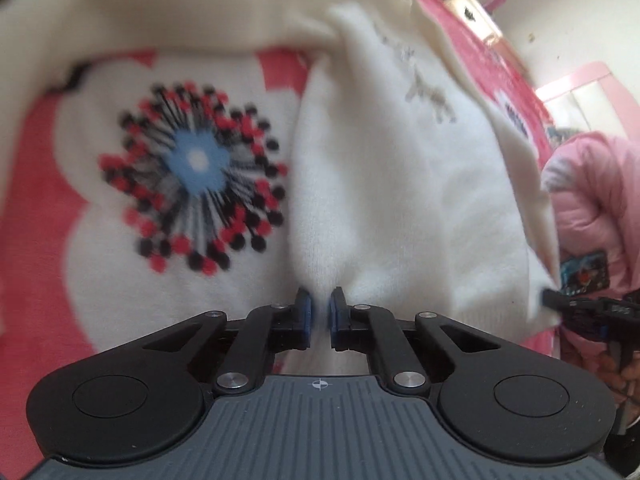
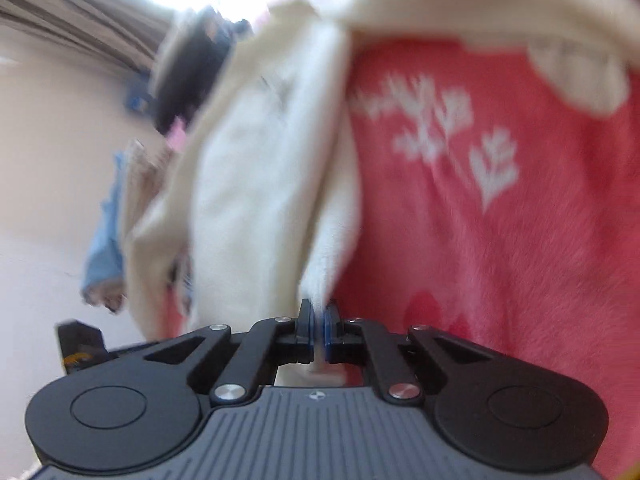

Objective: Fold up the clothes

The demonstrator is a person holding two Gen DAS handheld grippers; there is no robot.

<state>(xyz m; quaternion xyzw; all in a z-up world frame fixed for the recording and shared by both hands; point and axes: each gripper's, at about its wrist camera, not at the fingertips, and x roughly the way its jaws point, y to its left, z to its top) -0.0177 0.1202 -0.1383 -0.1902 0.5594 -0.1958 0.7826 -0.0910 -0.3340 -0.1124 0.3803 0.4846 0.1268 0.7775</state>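
A cream knit garment [image 1: 400,184] lies bunched over a pink blanket [image 1: 36,184] with a big white flower print. My left gripper [image 1: 320,312] is shut on a pinched fold of its edge, cloth squeezed between the blue pads. At the right edge of that view the right gripper [image 1: 560,300] grips the garment's other corner. In the right wrist view the cream garment [image 2: 248,200] hangs up and away, blurred, and my right gripper [image 2: 319,320] is shut on a narrow fold of it. The other gripper [image 2: 188,76] shows dark at the upper left, beyond the cloth.
The pink blanket [image 2: 500,240] with white leaf prints fills the right of the right wrist view. A person's pink puffy sleeve [image 1: 592,208] is at the right of the left wrist view. Pale wall, pink furniture [image 1: 580,84] and a blue cloth [image 2: 104,248] lie beyond.
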